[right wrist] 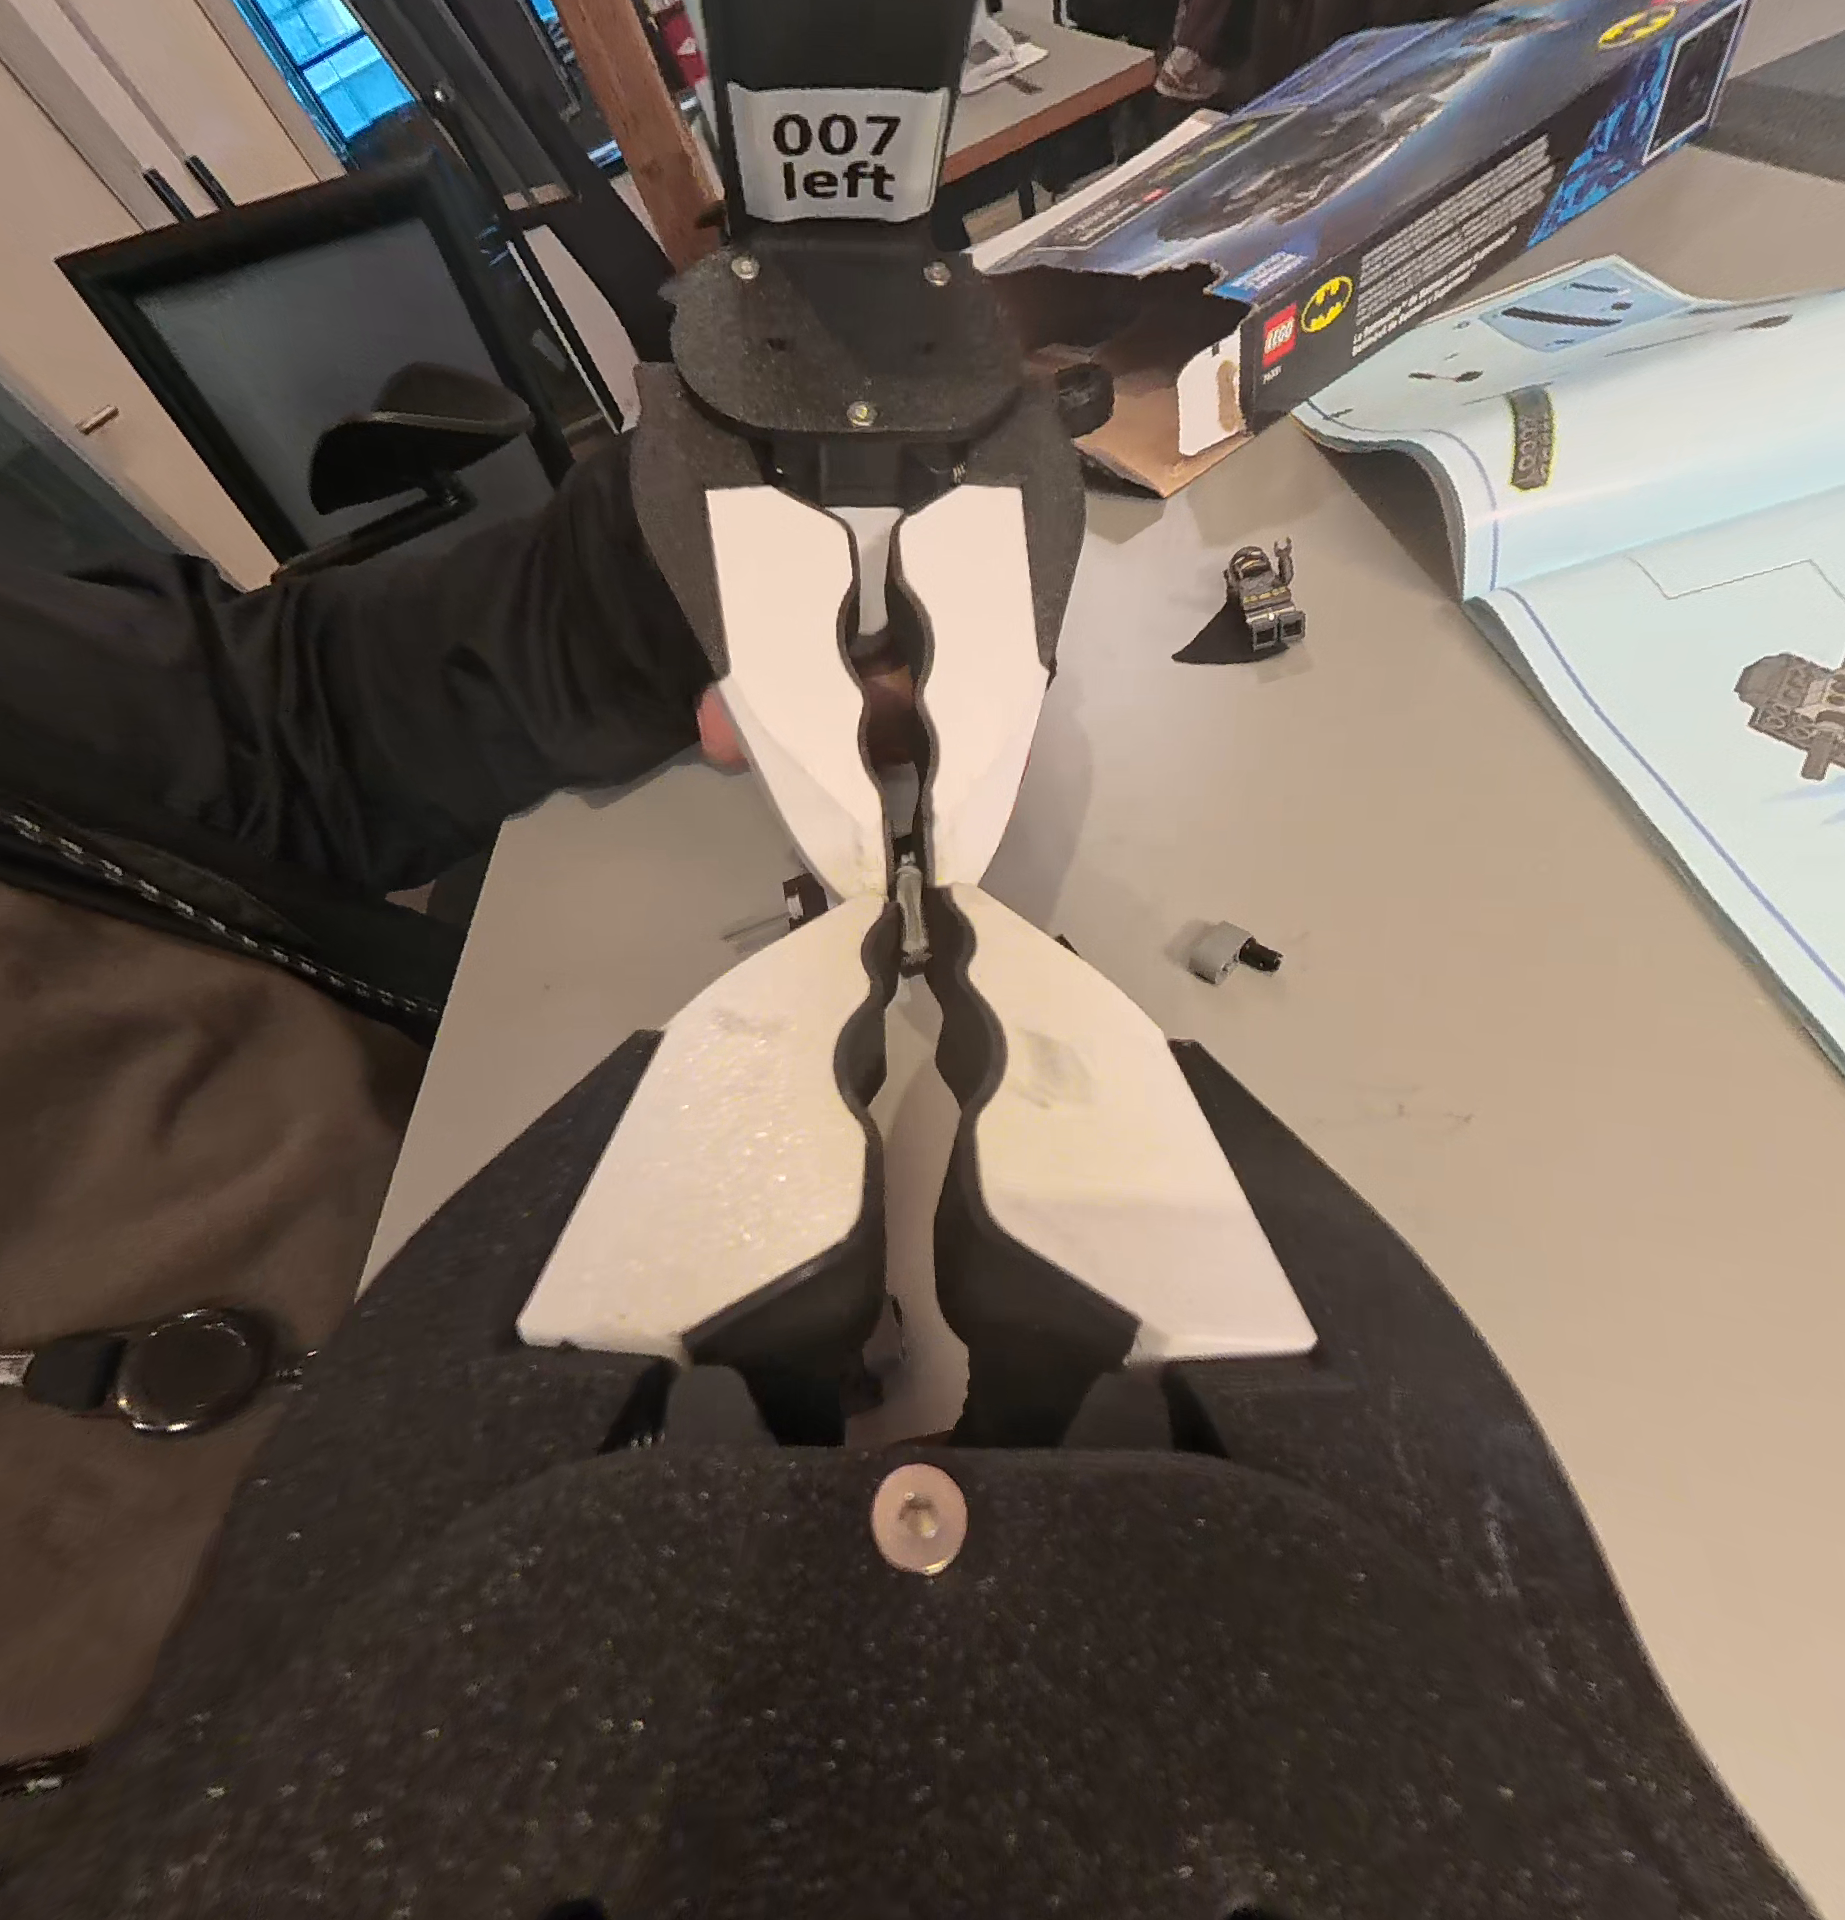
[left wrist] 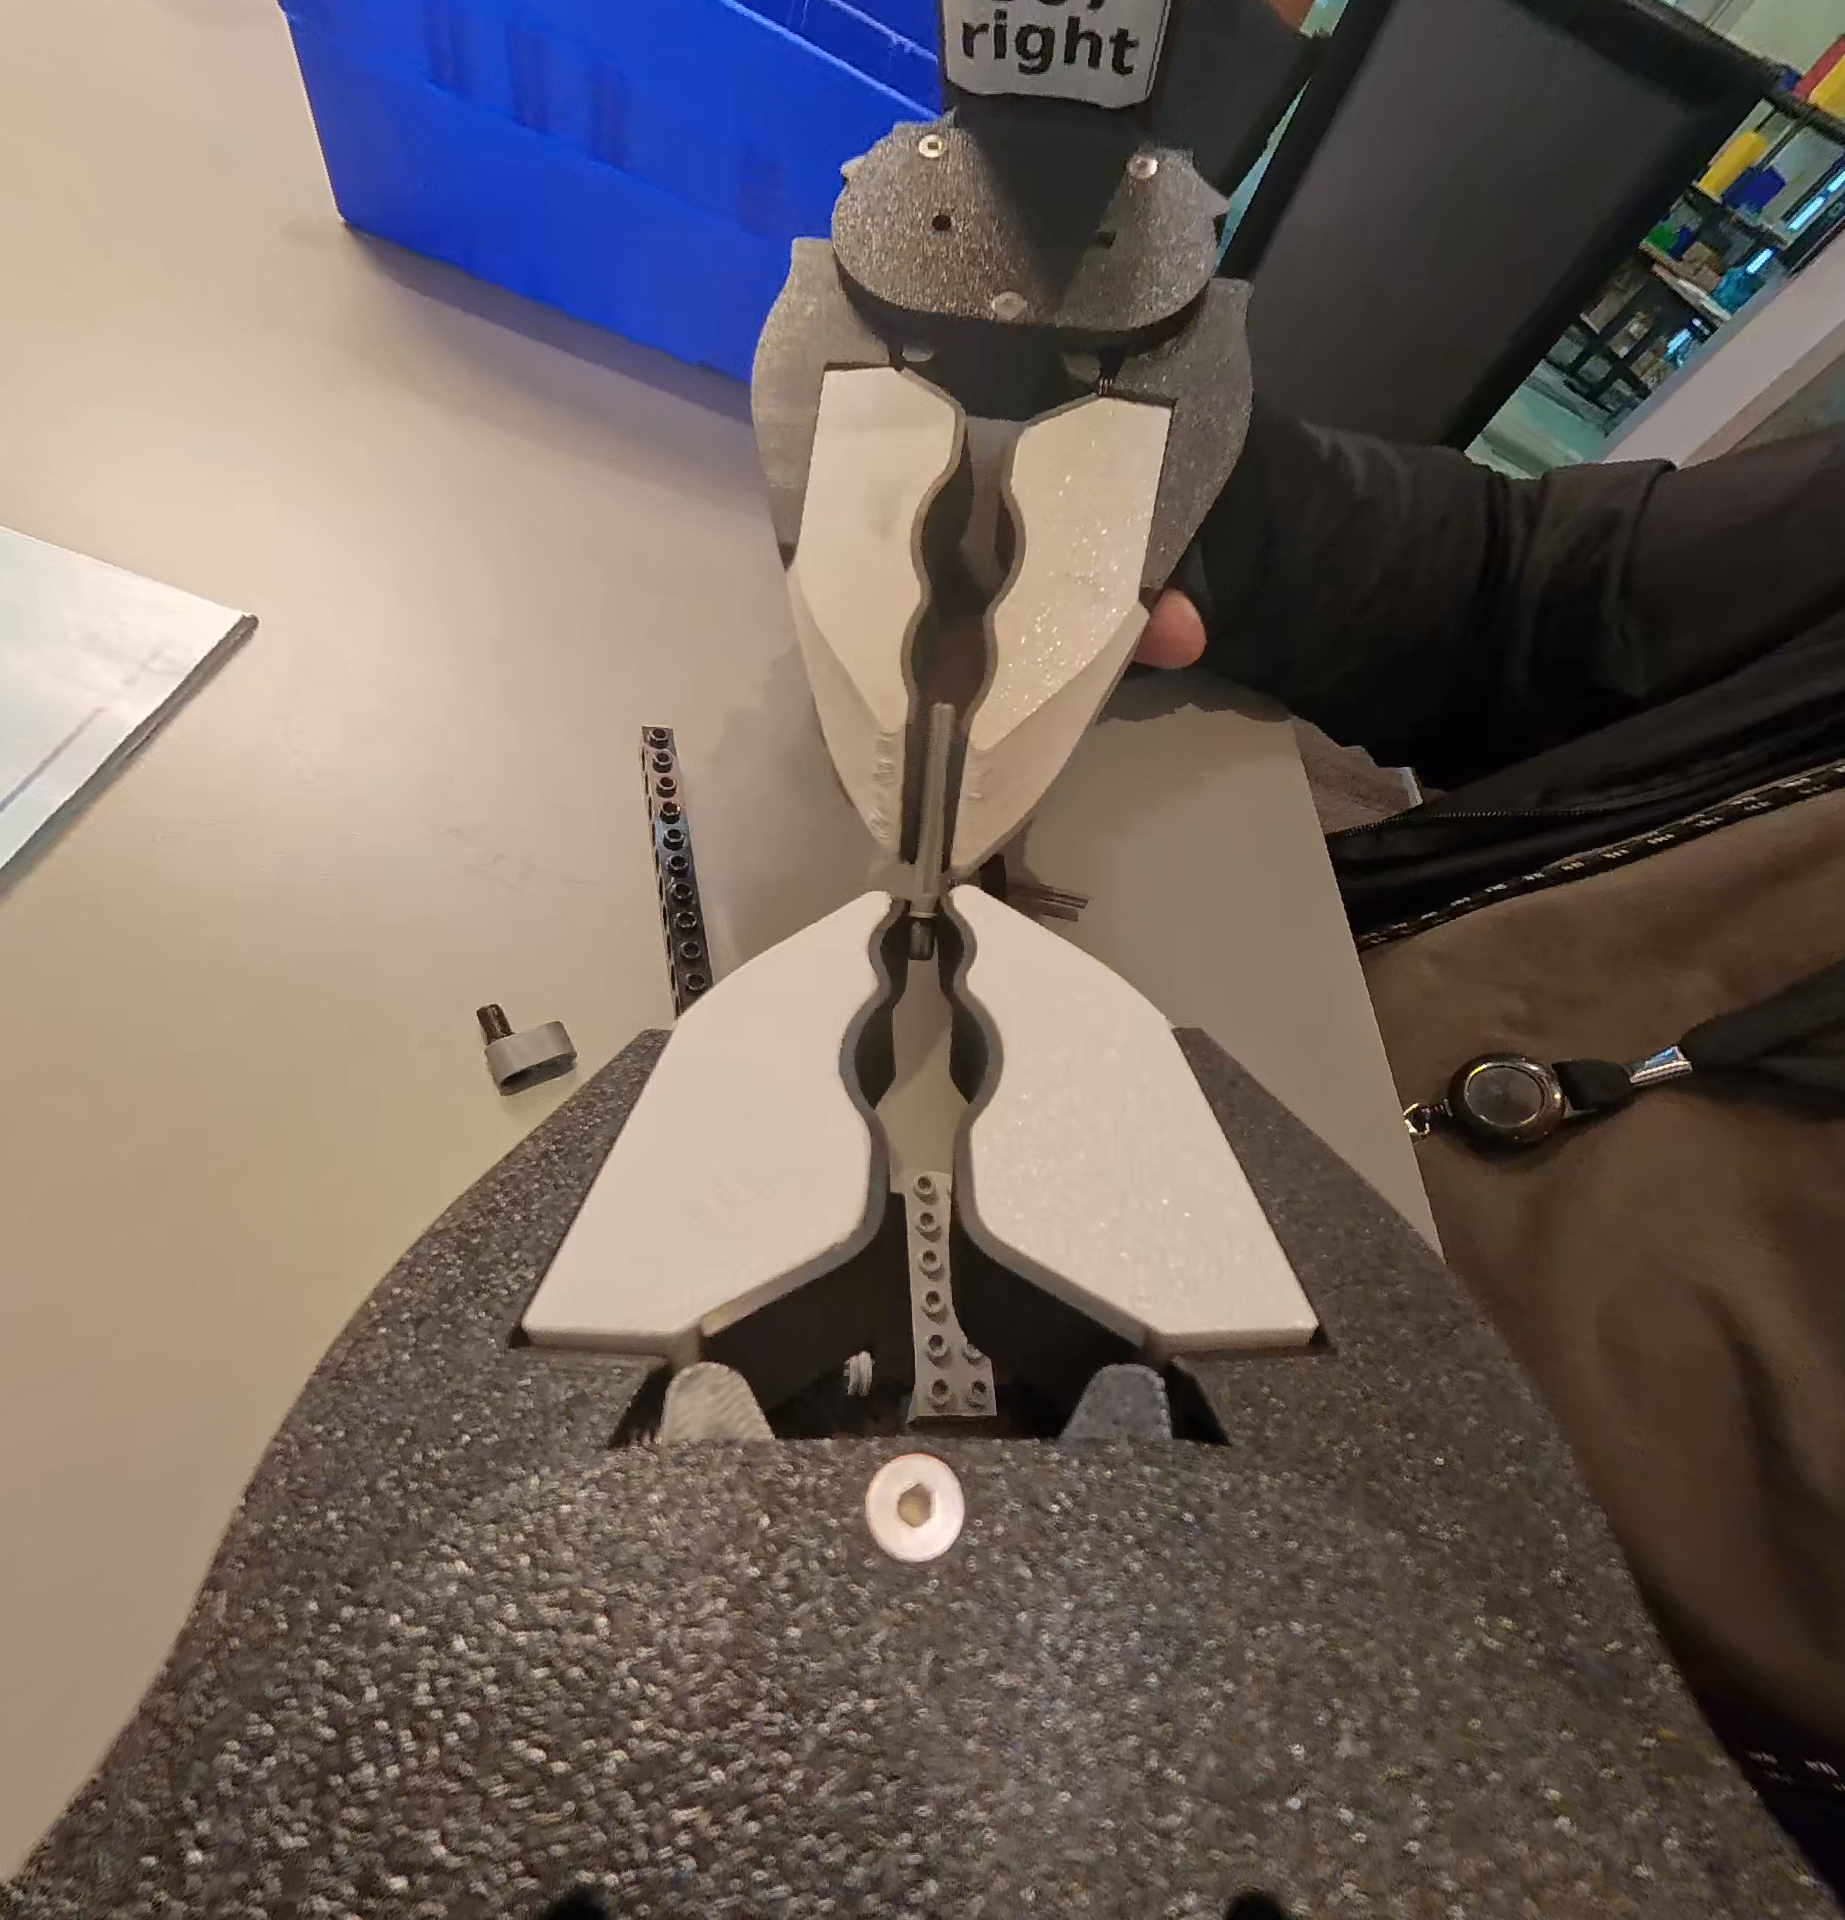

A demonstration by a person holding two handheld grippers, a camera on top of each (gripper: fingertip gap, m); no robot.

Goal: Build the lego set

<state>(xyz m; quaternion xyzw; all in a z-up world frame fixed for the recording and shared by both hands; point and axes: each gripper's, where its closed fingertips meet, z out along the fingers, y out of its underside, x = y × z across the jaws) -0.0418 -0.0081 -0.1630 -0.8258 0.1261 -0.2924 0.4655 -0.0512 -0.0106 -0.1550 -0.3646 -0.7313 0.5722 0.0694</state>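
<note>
Left wrist view: left claw (left wrist: 923, 914) and right claw (left wrist: 928, 847) both pinch grey axle (left wrist: 937, 800); labelled toy box (right wrist: 1417, 208) behind.

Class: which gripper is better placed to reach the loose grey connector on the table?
Left, probably: the grey connector lies beside the left gripper's fingers, farther from the right gripper. But left holds a black pin, right a grey axle.

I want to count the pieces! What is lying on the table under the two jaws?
A long dark beam with holes and a small grey piece with a black peg show beside them. Directly beneath, the white jaws cover most of the beige table.
</note>
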